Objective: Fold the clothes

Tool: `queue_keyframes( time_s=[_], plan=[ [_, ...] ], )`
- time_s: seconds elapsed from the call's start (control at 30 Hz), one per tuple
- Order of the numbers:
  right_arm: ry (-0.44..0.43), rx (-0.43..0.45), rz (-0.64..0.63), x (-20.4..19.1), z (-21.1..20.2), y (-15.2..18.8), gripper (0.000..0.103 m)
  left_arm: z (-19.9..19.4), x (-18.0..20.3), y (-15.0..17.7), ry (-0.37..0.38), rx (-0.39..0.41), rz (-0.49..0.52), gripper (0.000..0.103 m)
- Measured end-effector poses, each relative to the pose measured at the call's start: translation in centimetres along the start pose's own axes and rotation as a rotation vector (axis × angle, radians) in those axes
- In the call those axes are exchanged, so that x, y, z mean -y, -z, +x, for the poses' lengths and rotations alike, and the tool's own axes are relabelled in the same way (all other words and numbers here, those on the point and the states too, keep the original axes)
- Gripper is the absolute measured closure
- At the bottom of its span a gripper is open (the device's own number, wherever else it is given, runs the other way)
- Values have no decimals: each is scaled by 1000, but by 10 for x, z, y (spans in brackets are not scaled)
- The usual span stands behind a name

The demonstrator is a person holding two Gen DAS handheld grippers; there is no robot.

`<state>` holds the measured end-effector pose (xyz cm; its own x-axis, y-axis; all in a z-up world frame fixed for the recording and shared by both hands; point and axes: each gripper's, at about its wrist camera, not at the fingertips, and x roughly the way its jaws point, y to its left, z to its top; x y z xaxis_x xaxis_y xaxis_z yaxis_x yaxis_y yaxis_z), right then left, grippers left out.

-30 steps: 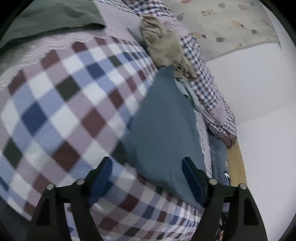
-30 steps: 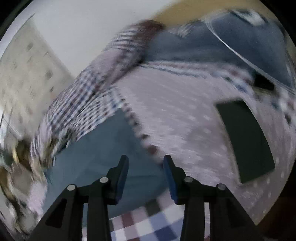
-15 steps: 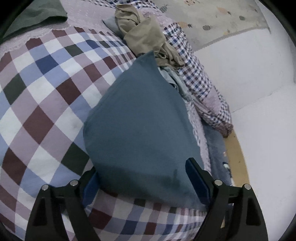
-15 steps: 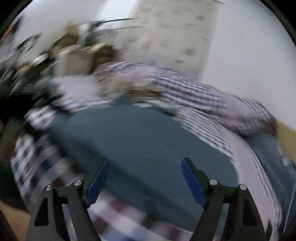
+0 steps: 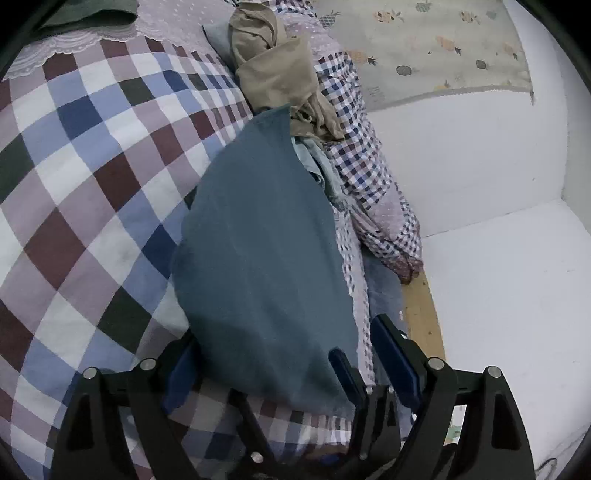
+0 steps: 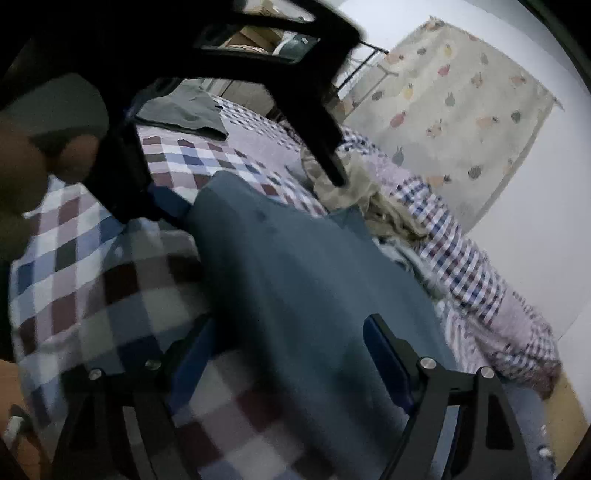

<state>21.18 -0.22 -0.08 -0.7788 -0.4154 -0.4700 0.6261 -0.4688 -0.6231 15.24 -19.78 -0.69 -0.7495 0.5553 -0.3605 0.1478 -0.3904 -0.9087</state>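
A bed covered in a checked quilt of maroon, blue, white and dark green squares fills my view, with a white wall along its far side and a pale hanging cloth printed with small fruit shapes above it. On the quilt lies a folded teal-blue garment of plain cloth, long and flat, running away from me toward the wall side. At its far end sits a crumpled beige garment, touching the teal one's tip, and beside both runs a rumpled small-checked blanket in navy, maroon and white along the wall. A dark green cloth lies flat at the quilt's far corner.

My left gripper has its blue-padded fingers spread wide, one on each side of the teal garment's near end, pinching nothing. My right gripper is likewise spread apart, its fingers straddling the same garment's near edge from a different angle; that view is blurred low down. In the right view the left gripper's black frame crosses the top, with my hand on it at the left edge.
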Motion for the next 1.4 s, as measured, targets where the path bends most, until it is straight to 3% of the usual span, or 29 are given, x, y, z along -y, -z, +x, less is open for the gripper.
queue_keyframes(
  time_s=[0.37,0.47,0.5,0.53,0.63,1.27,1.4],
  plan=[
    [-11,-23,29,9,19,-12,21,0,-6,1,10,-4,-37,15],
    [-33,-24,24,6,16,-13,50,1,-6,4,8,-5,-38,15],
    [-40,-22,25,6,15,-13,71,2,-6,5,11,-6,-37,15],
    [-47,-18,28,6,14,-14,84,2,-6,7,12,-7,-36,15],
    [-58,2,32,6,8,-16,92,6,-4,12,6,-13,-26,15],
    [-79,65,76,19,-7,-20,97,43,8,-4,25,10,-26,15],
    [-83,70,74,19,-9,-19,97,51,7,-9,-8,7,-17,34]
  ],
)
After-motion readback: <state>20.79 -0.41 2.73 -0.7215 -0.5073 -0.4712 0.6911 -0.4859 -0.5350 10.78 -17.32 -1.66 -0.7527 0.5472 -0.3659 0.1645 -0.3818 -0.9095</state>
